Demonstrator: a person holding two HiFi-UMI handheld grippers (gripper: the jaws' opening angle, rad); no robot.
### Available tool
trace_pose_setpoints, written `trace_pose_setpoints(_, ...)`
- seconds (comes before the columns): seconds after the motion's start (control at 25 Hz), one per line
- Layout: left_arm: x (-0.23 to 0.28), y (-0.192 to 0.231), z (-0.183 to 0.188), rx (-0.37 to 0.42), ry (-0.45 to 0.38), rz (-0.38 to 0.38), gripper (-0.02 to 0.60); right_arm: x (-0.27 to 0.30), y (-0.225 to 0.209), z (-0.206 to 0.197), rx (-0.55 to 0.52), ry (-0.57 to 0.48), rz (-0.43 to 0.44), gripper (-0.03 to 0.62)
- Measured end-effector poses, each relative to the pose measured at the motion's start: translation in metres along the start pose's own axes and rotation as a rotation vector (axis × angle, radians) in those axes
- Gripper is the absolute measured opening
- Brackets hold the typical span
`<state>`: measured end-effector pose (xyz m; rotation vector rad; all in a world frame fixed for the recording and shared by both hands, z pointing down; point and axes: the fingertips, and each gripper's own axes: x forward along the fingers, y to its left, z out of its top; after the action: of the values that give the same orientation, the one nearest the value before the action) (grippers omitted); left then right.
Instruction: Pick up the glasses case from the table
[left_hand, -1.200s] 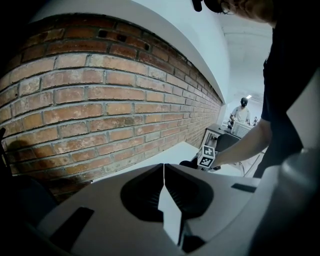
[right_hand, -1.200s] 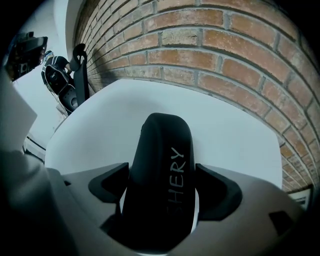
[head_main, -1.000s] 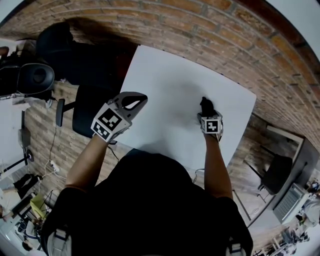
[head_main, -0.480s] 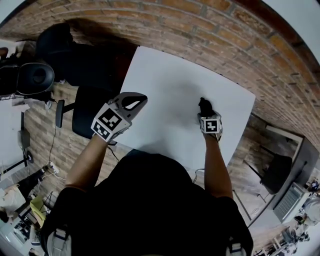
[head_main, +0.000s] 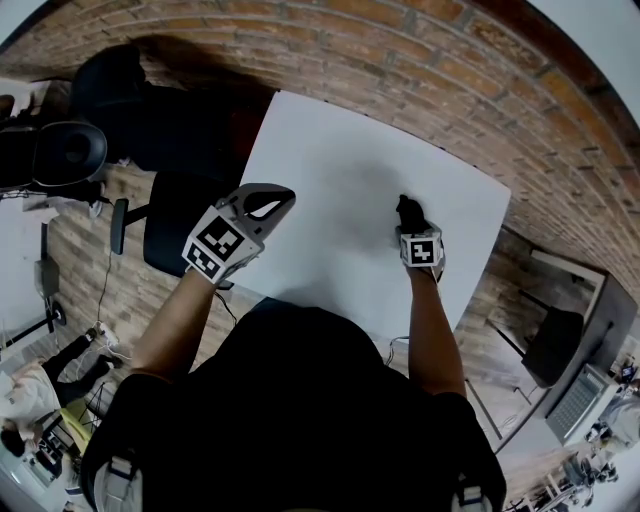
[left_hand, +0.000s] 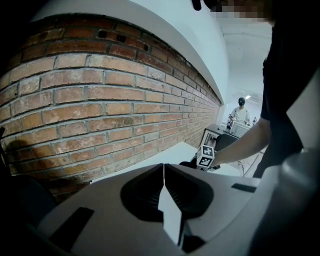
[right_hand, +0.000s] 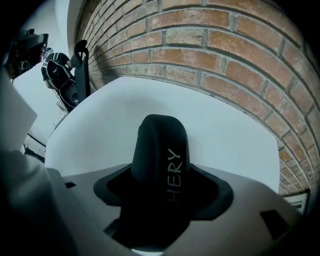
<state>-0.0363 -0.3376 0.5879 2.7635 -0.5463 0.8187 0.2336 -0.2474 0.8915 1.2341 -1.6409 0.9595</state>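
Head view first: case lies on the white table, right at the right gripper tips. The left gripper hangs well apart, by the table's left edge.

Left gripper view: jaws pressed together, empty.

Right gripper view: jaws have just been closing, and the case is wedged between them, sides touching.

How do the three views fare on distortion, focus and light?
Head view: heavy fisheye curves the bricks, table evenly lit. Left gripper view: bricks sharp, left edge dark. Right gripper view: black case underlit, lettering legible, corners vignetted.
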Motion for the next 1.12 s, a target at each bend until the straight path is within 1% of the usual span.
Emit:
trace_pose_setpoints(0.16, -0.001, 0.002, 0.0, 0.001, 0.001, 0.0, 0.014, 0.001, 0.004, -0.003, 0.014, 0.008, 0.009, 0.328)
trace_pose_setpoints(0.4, -0.003, 0.003, 0.001, 0.001, -0.004, 0.001, 0.012, -0.001, 0.0, -0.002, 0.0, 0.012, -0.016, 0.324)
trace_pose_setpoints(0.52, -0.004, -0.001, 0.001, 0.003, -0.007, 0.001, 0.014, -0.002, 0.003, -0.008, 0.01, 0.019, -0.006, 0.324)
trace_pose_setpoints(0.68, -0.009, -0.005, 0.002, 0.004, -0.01, 0.002, 0.014, -0.01, 0.006, -0.006, 0.02, -0.014, -0.002, 0.319)
trace_pose_setpoints(0.84, -0.014, -0.013, 0.008, -0.004, -0.032, -0.005, 0.014, -0.018, 0.005, -0.004, 0.022, -0.04, -0.007, 0.318)
trace_pose_setpoints(1.12, -0.018, -0.028, 0.009, 0.017, -0.028, -0.009, 0.014, -0.037, 0.002, -0.005, 0.041, -0.069, -0.026, 0.318)
